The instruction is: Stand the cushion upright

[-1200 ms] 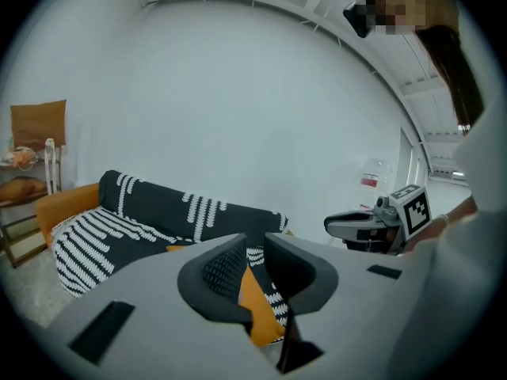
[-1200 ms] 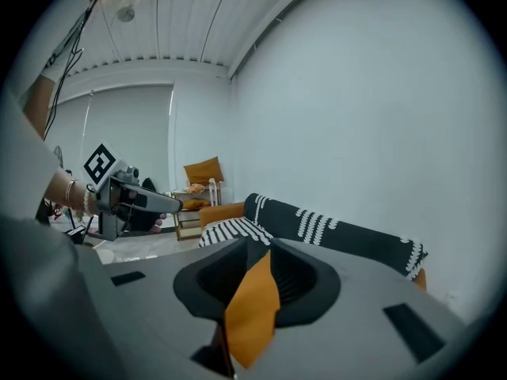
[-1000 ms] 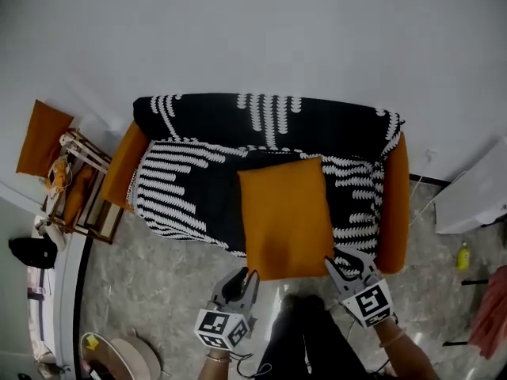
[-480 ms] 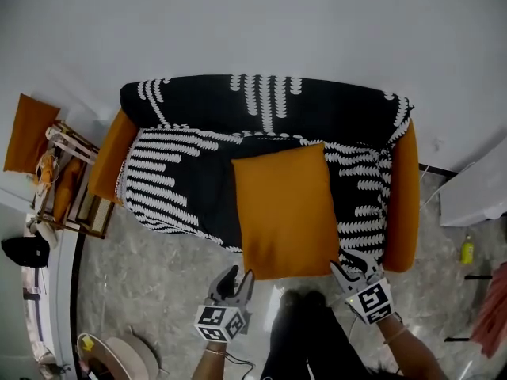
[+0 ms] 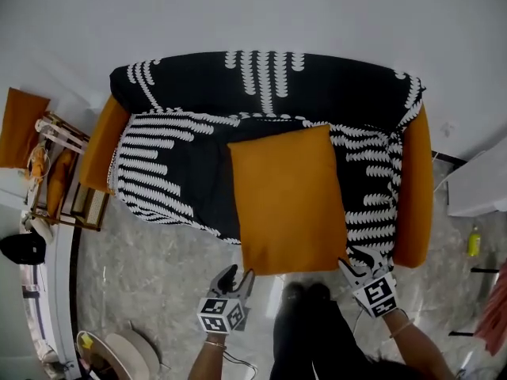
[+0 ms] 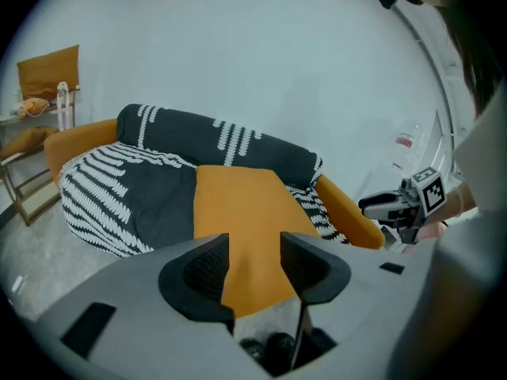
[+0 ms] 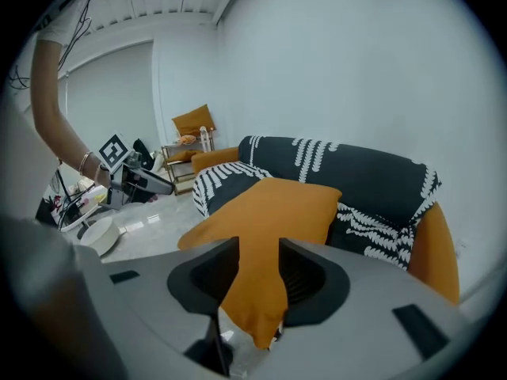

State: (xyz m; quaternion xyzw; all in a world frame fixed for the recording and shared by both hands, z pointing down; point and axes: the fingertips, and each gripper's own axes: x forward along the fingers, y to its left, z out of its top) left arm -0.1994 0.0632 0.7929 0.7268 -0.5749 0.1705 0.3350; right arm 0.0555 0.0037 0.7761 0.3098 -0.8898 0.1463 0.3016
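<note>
A square orange cushion (image 5: 289,198) lies flat on the seat of a sofa (image 5: 170,172) draped in a black-and-white throw, its near edge hanging over the front. My left gripper (image 5: 238,276) is at the cushion's near-left corner and my right gripper (image 5: 356,266) at its near-right corner. Both have just been opening their jaws. In the left gripper view the cushion (image 6: 238,212) shows in the gap of the left gripper (image 6: 255,253), and no pad presses on it. In the right gripper view a corner of the cushion (image 7: 273,220) hangs between the open jaws of the right gripper (image 7: 259,269).
The sofa's orange arms (image 5: 417,196) flank the seat. A wooden rack (image 5: 63,180) with orange cushions stands at the left. A white cabinet (image 5: 479,187) and a yellow bottle (image 5: 474,241) are at the right. A round white object (image 5: 131,355) sits on the marble floor. The person's dark legs (image 5: 305,331) are between the grippers.
Both grippers have dropped lower, toward the cushion's near corners, and their jaws stand wider apart. The cushion still lies flat.
</note>
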